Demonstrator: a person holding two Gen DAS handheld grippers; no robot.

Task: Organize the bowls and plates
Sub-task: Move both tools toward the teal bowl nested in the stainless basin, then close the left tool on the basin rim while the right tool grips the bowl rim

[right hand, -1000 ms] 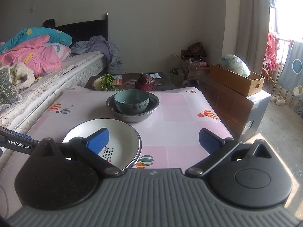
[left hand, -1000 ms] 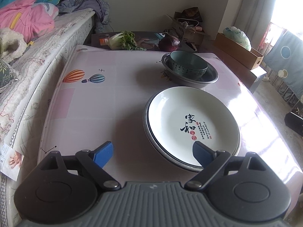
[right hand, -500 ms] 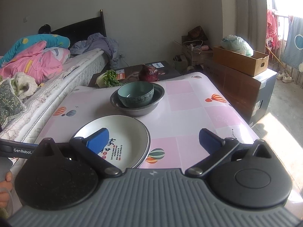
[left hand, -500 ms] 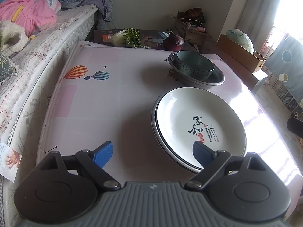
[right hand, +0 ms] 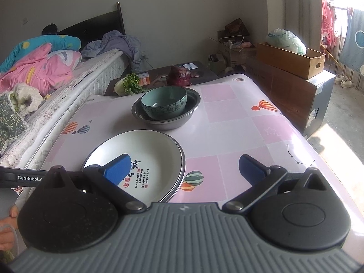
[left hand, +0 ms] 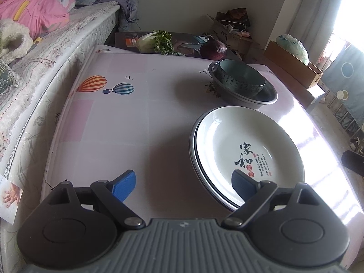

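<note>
1. Left gripper [left hand: 184, 183]: jaws spread wide, nothing between, hanging over bare desk [left hand: 127, 118] just left of the white plates [left hand: 248, 143].
2. Plates: stacked, glossy, black calligraphy in the middle, near the front edge. Teal bowl [right hand: 164, 102] nested in a grey metal basin [right hand: 190, 111] right behind.
3. Right gripper [right hand: 183, 170]: jaws spread, empty, over the plates' right rim.
4. Looks like approach stage; next probably needs a rim pinch.

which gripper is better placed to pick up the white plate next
Probably the left. The left gripper is open, one finger already over the white plate rim; the right gripper, also open, straddles its other edge.
</note>
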